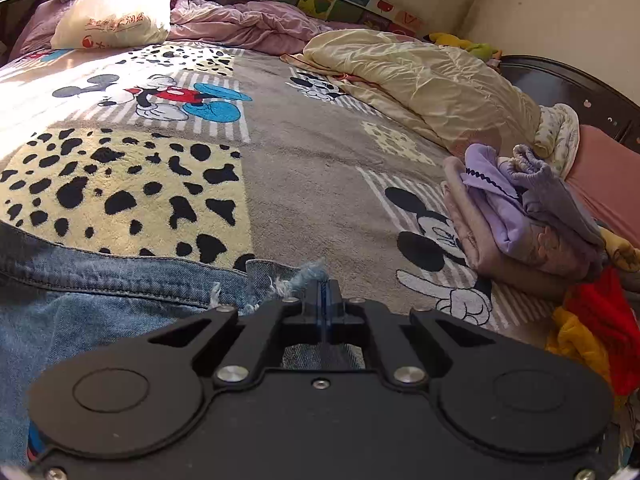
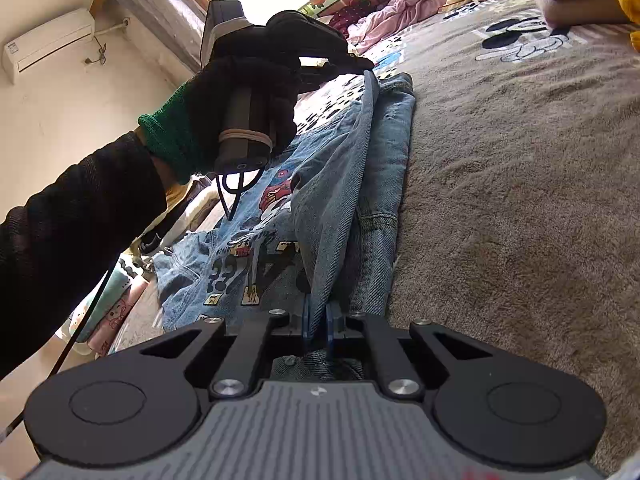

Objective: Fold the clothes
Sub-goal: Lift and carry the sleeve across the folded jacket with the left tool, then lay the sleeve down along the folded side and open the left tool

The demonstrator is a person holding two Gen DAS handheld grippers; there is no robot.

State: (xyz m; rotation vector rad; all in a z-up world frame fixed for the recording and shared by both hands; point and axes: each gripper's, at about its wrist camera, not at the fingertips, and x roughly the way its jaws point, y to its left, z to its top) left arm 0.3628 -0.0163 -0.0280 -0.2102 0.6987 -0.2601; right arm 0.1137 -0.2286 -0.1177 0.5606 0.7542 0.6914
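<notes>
A blue denim garment (image 2: 340, 184) with cartoon patches lies on the grey cartoon-print bed blanket (image 2: 520, 160). My right gripper (image 2: 320, 320) is shut on one raised edge of the denim, and the cloth runs taut from it to my left gripper (image 2: 362, 66). A gloved hand (image 2: 260, 80) holds that left gripper, which is shut on the far end of the same edge. In the left wrist view the left gripper (image 1: 322, 292) pinches a frayed denim edge (image 1: 298, 278), with more denim (image 1: 100, 292) spread out to the left.
A stack of folded purple and pink clothes (image 1: 520, 216) sits at the right, beside red and yellow items (image 1: 592, 320). A cream quilt (image 1: 432, 84), a pink quilt (image 1: 248, 24) and a white plastic bag (image 1: 116, 8) lie at the back. Grey blanket (image 1: 304, 160) stretches ahead.
</notes>
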